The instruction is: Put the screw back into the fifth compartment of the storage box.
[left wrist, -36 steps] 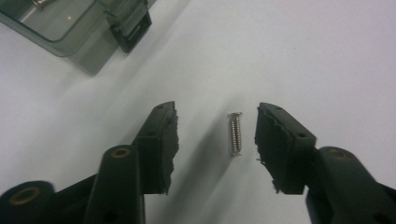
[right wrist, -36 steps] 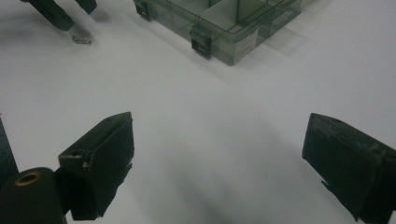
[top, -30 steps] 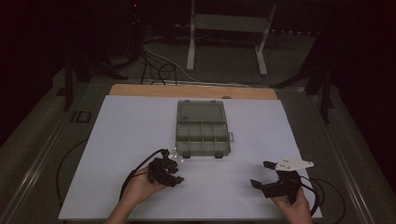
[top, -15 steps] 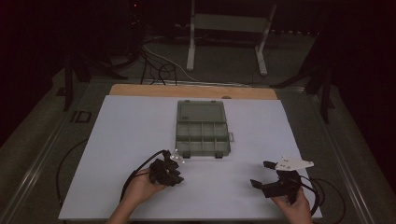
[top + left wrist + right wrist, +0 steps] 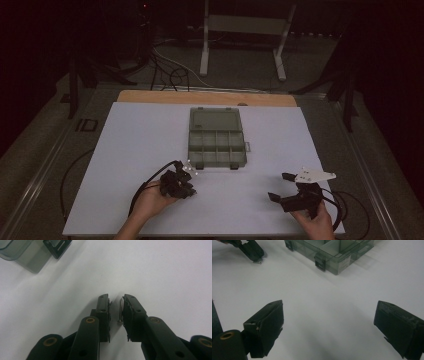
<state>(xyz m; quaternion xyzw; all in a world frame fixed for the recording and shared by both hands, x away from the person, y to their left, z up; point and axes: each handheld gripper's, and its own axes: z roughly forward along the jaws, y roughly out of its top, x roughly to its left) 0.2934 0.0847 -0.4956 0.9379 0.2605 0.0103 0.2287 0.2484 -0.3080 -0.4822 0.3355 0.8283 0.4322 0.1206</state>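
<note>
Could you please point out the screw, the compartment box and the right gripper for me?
screw (image 5: 121,310): left gripper view, on its threaded shank, between the jaws.
compartment box (image 5: 216,136): high view, on its divided middle section.
right gripper (image 5: 281,186): high view, midway between its two spread fingertips.

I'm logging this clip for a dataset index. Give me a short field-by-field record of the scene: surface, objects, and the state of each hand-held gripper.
surface: white table sheet
box: grey-green compartment box, lid shut and latched, at the sheet's middle
screw: small silver screw lying between the left jaws, beside the right-hand jaw; a gap shows on the other side
left hand-held gripper: low over the sheet just short of the box, jaws nearly closed around the screw but not clamped
right hand-held gripper: jaws wide apart, nothing between them, at the sheet's near right
</note>
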